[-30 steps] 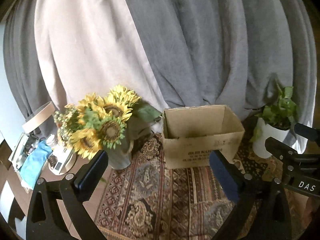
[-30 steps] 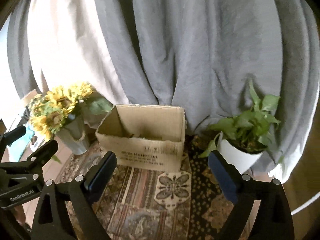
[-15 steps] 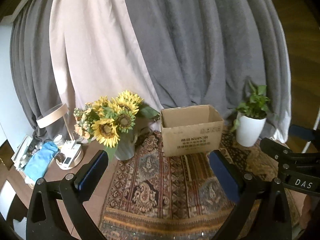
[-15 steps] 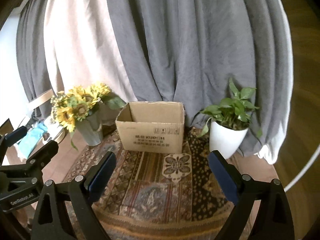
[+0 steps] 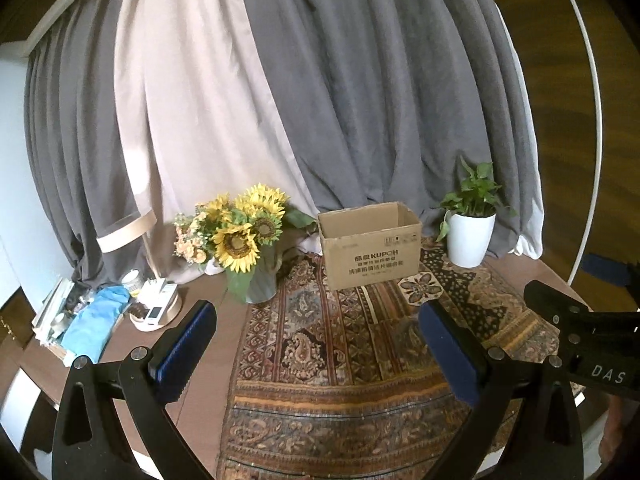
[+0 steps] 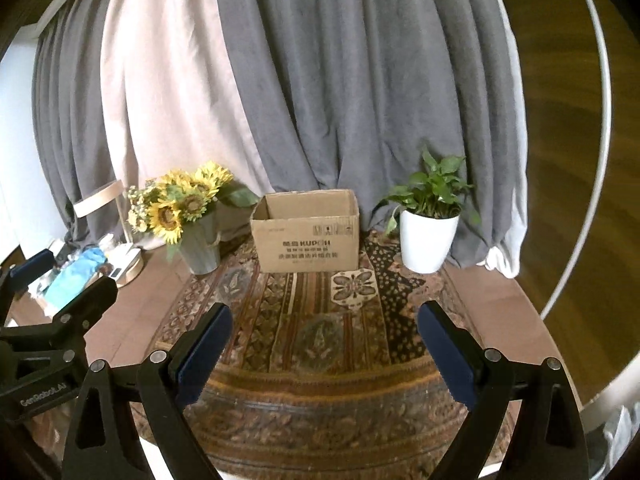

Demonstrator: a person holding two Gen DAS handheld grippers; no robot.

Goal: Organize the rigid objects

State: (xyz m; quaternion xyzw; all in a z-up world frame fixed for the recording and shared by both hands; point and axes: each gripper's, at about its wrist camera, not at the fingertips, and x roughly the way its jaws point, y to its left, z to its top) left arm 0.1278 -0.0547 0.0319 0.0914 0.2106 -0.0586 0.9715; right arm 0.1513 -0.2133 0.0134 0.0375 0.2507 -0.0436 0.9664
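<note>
An open cardboard box (image 5: pixel 370 244) stands at the back of a patterned rug (image 5: pixel 352 344), also in the right wrist view (image 6: pixel 308 236). Its inside is hidden from here. My left gripper (image 5: pixel 316 344) is open and empty, well in front of the box above the rug. My right gripper (image 6: pixel 324 340) is open and empty too, at a similar distance. Each gripper shows at the edge of the other's view.
A vase of sunflowers (image 5: pixel 244 240) stands left of the box, a potted plant in a white pot (image 5: pixel 470 232) right of it. A round tray with small items (image 5: pixel 154 312) and a blue cloth (image 5: pixel 94 324) lie far left. Curtains hang behind.
Both grippers have pulled back and up from the box, which now looks smaller and farther. More of the rug and table shows. Both stay open.
</note>
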